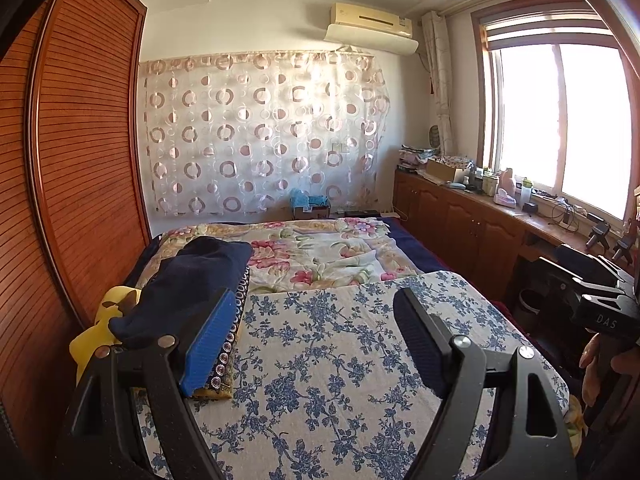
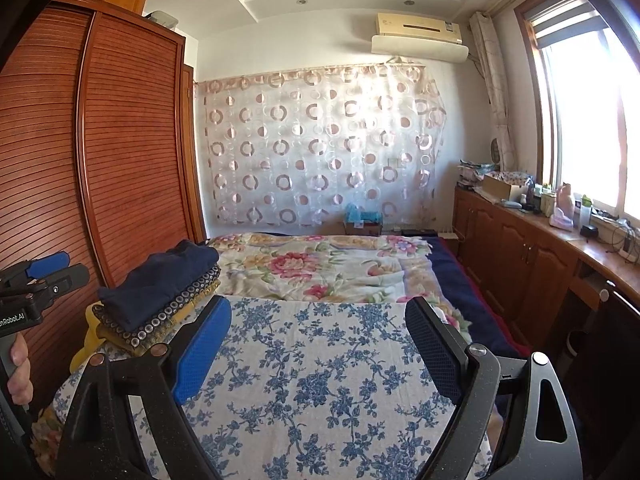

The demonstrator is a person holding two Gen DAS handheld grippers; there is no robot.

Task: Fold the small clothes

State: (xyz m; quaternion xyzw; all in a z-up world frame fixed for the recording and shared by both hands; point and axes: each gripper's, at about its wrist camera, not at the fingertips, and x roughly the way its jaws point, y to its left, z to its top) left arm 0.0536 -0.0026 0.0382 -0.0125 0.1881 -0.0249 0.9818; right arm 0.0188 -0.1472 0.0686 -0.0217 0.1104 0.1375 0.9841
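A stack of folded clothes lies at the left of the bed: a navy garment [image 1: 192, 280] [image 2: 160, 276] on top, a dark piece with ring print [image 1: 228, 344] [image 2: 168, 316] under it, and a yellow garment [image 1: 104, 320] [image 2: 90, 344] at the bottom. My left gripper [image 1: 316, 294] hangs open and empty over the blue-flowered cloth [image 1: 320, 380], its blue pad just right of the stack. My right gripper [image 2: 319, 302] is open and empty too, over the same cloth [image 2: 320, 380]. Each gripper shows at the edge of the other's view.
A slatted wooden wardrobe [image 1: 80, 160] stands close along the bed's left side. A pink-flowered quilt [image 1: 320, 252] covers the far half of the bed. Low wooden cabinets [image 2: 520, 248] with clutter on top run under the window on the right.
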